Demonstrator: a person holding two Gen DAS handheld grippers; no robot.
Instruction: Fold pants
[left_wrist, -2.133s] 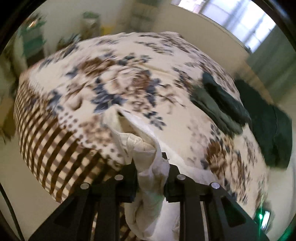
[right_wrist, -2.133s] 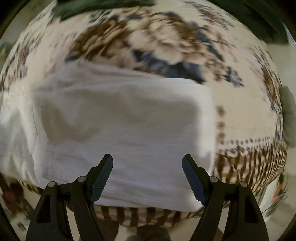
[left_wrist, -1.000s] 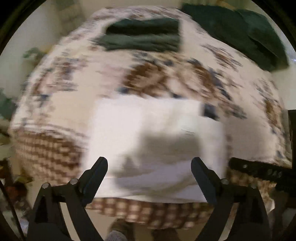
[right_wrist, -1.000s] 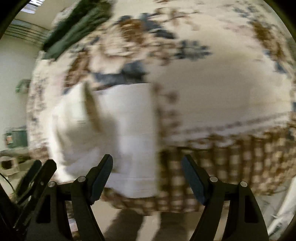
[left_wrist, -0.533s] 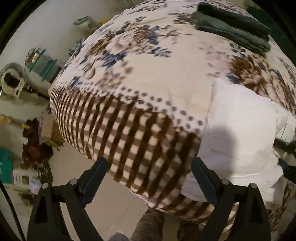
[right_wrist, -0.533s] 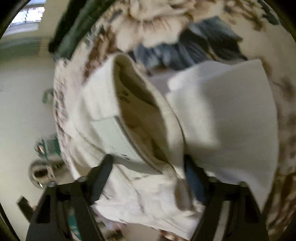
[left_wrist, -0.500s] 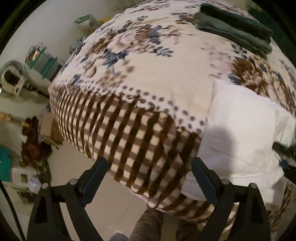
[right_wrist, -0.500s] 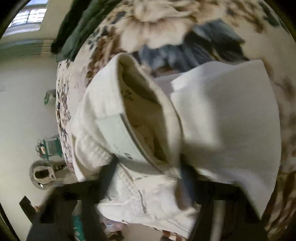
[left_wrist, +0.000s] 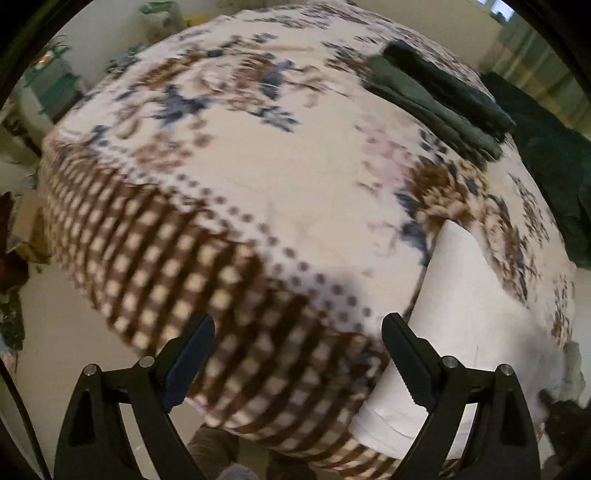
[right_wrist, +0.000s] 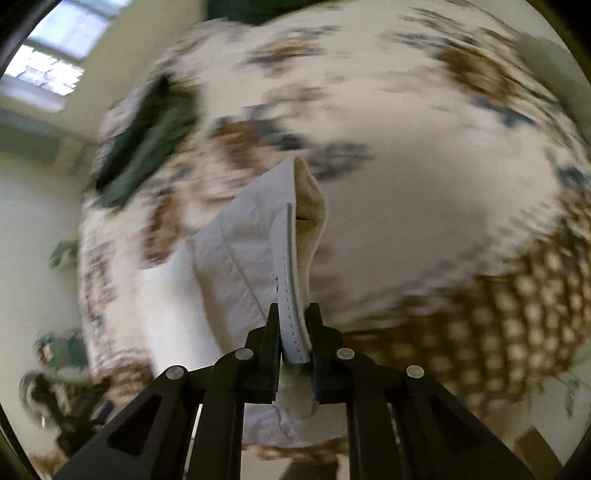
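Right tongs (right_wrist: 293, 332) pinch the white pants (right_wrist: 258, 240) at the stitched waistband, low centre of the frame; left tongs (left_wrist: 297, 354) gape, holding nothing. The cloth looks soft, light and floppy, so the band seems the firmest hold.

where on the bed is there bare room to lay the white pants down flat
The floral blanket lies bare between the white pants, the dark green folded stack and the checked border. The far right is crowded by a green pile.
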